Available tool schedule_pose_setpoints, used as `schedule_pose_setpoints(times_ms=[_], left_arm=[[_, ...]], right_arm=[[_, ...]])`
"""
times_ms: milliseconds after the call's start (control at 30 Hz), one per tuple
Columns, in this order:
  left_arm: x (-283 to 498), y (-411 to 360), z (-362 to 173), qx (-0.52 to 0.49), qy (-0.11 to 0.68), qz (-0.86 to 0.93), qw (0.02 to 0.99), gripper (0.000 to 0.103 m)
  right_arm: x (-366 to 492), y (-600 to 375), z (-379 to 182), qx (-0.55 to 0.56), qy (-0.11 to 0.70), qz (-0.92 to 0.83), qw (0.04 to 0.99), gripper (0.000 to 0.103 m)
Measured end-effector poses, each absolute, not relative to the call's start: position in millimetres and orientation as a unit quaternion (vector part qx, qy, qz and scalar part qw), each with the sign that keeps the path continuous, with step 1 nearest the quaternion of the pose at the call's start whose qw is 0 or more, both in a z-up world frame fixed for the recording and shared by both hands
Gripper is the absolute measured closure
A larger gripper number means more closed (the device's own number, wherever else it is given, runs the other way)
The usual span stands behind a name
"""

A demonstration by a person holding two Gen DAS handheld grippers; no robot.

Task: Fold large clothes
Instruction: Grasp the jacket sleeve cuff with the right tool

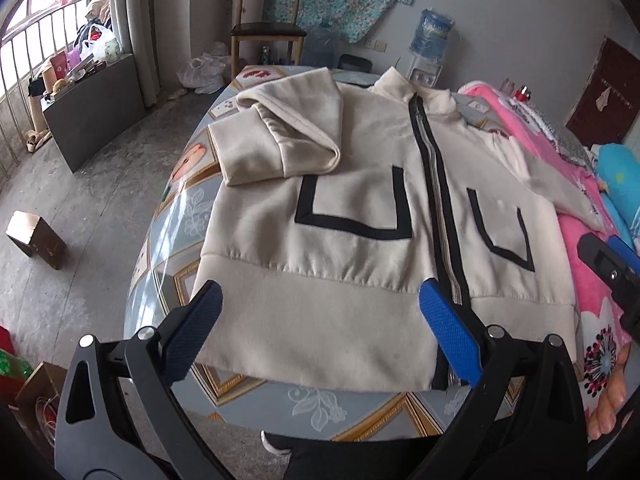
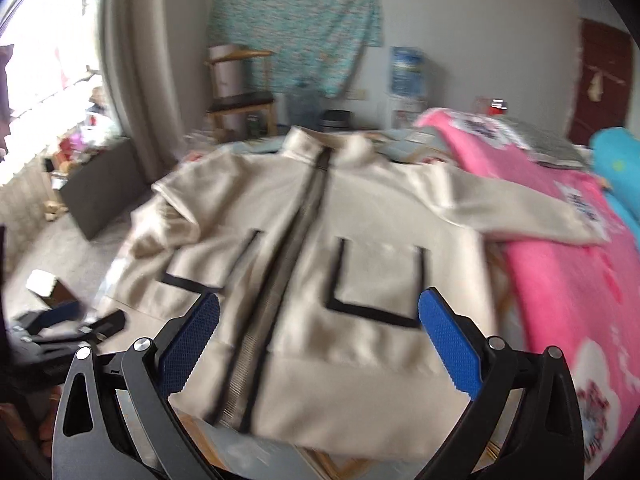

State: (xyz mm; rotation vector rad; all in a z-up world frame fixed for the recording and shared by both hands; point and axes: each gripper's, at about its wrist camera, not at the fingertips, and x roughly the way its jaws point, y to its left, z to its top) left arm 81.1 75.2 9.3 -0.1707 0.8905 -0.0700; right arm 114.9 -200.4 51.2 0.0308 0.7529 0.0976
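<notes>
A cream zip jacket [image 1: 360,184] with black pocket trim lies front up on the table [image 1: 168,240]. Its left sleeve [image 1: 276,132] is folded across the chest. Its right sleeve [image 1: 560,184] lies spread over the pink blanket. My left gripper [image 1: 320,300] is open and empty, above the jacket's hem. My right gripper [image 2: 320,312] is open and empty, above the hem of the jacket [image 2: 360,216]; it also shows at the right edge of the left wrist view [image 1: 612,256]. The right wrist view is blurred.
A pink blanket [image 1: 580,280] and a blue cushion [image 1: 620,176] lie right of the table. A wooden chair [image 1: 268,20], a water dispenser [image 1: 430,40] and a bin stand beyond. A small box [image 1: 36,238] sits on the floor at left, near a dark bench [image 1: 96,104].
</notes>
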Motion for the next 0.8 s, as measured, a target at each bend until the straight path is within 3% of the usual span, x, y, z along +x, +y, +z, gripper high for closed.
schedule_pose_setpoints(times_ms=[167, 367, 433, 500, 633, 733, 800], left_arm=[[104, 102, 2, -0.106, 0.417, -0.042, 0.902, 0.007], [130, 127, -27, -0.177, 0.444, -0.054, 0.877, 0.007], [137, 129, -37, -0.181, 0.45, -0.04, 0.874, 0.008], [144, 131, -46, -0.181, 0.459, -0.031, 0.869, 0.008], [156, 124, -52, -0.165, 0.461, -0.02, 0.872, 0.007], [166, 116, -53, -0.139, 0.467, -0.022, 0.873, 0.007], [172, 112, -53, -0.13, 0.472, -0.021, 0.872, 0.007]], right_arm=[[192, -167, 50, 0.095, 0.426, 0.219, 0.872, 0.006], [287, -109, -11, 0.206, 0.538, 0.328, 0.749, 0.009], [302, -94, -31, 0.219, 0.562, 0.322, 0.729, 0.019], [316, -81, -54, 0.218, 0.59, 0.304, 0.715, 0.039], [325, -60, -83, 0.204, 0.607, 0.283, 0.714, 0.056], [325, -53, -91, 0.196, 0.595, 0.269, 0.731, 0.075], [328, -51, -90, 0.188, 0.588, 0.261, 0.742, 0.096]])
